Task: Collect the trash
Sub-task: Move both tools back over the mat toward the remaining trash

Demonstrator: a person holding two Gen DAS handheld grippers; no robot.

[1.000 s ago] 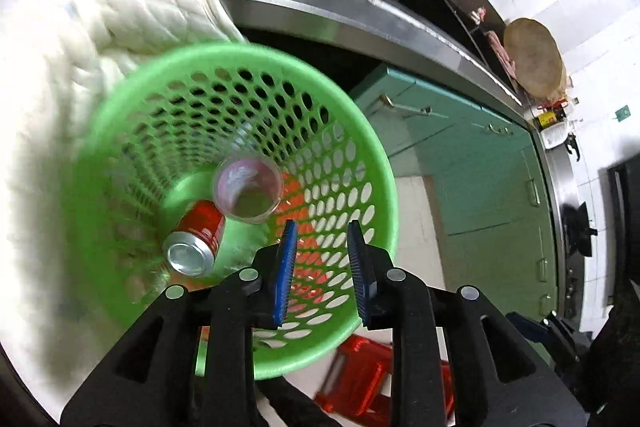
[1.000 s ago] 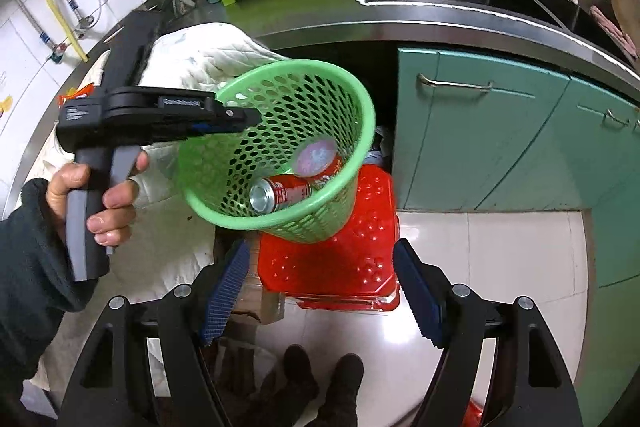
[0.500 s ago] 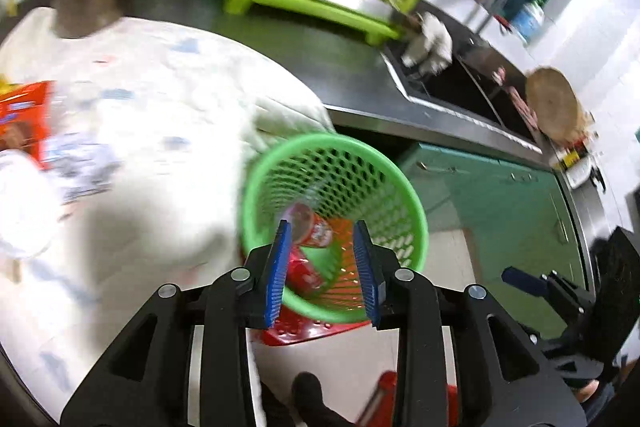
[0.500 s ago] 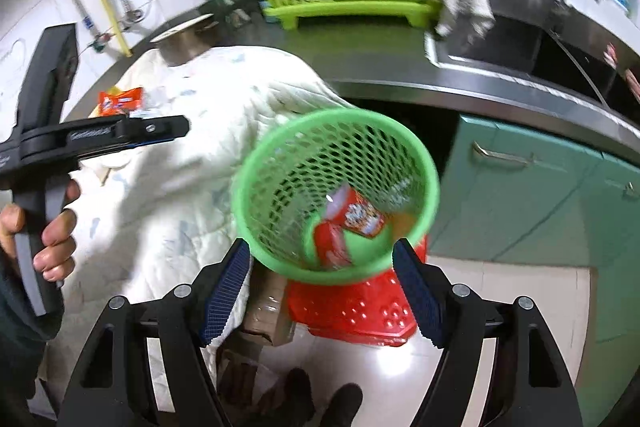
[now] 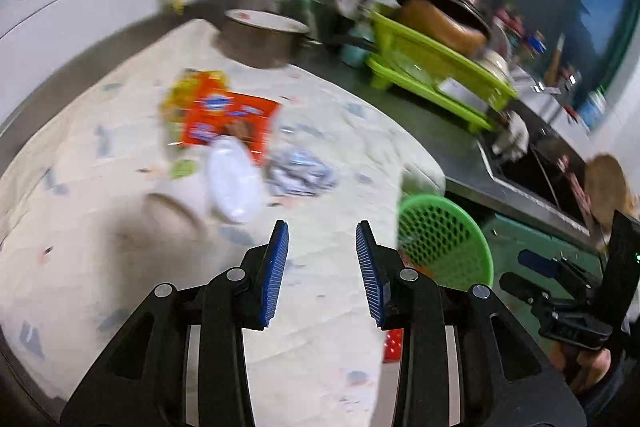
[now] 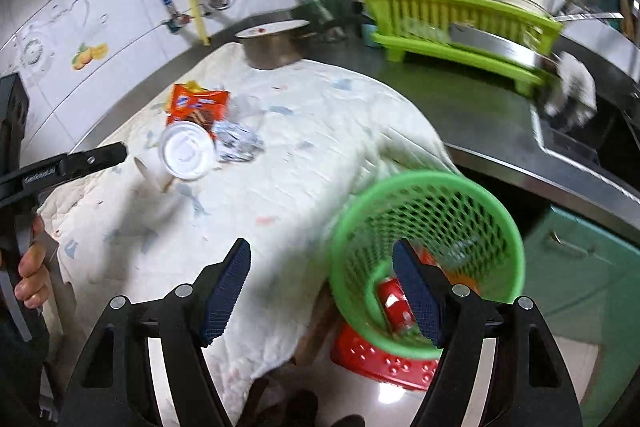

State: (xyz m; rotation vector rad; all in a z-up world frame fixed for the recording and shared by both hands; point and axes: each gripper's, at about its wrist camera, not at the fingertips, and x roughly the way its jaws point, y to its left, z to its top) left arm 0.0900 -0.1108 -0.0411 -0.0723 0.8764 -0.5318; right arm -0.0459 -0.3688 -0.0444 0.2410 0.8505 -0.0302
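Observation:
A green perforated basket (image 6: pixel 432 223) stands on a red stool (image 6: pixel 380 359) beside the counter and holds a red can (image 6: pixel 394 301); it also shows in the left wrist view (image 5: pixel 444 239). Trash lies on the white quilt (image 6: pixel 288 187): an orange snack wrapper (image 6: pixel 198 105), a white cup on its side (image 6: pixel 184 151) and crumpled foil (image 6: pixel 236 143). The left wrist view shows the wrapper (image 5: pixel 228 123), cup (image 5: pixel 232 179) and foil (image 5: pixel 300 171). My left gripper (image 5: pixel 322 271) is open and empty above the quilt. My right gripper (image 6: pixel 324 291) is open and empty near the basket.
A metal pot (image 6: pixel 274 45) stands at the back of the counter. A lime dish rack (image 6: pixel 460 23) with a dark wok sits to its right, then a sink (image 6: pixel 580 131). Green cabinets (image 6: pixel 588 279) are below.
Both views have swung up and left from the basket to the quilt-covered counter. The left gripper has moved away from the basket toward the trash and its jaws have opened wider.

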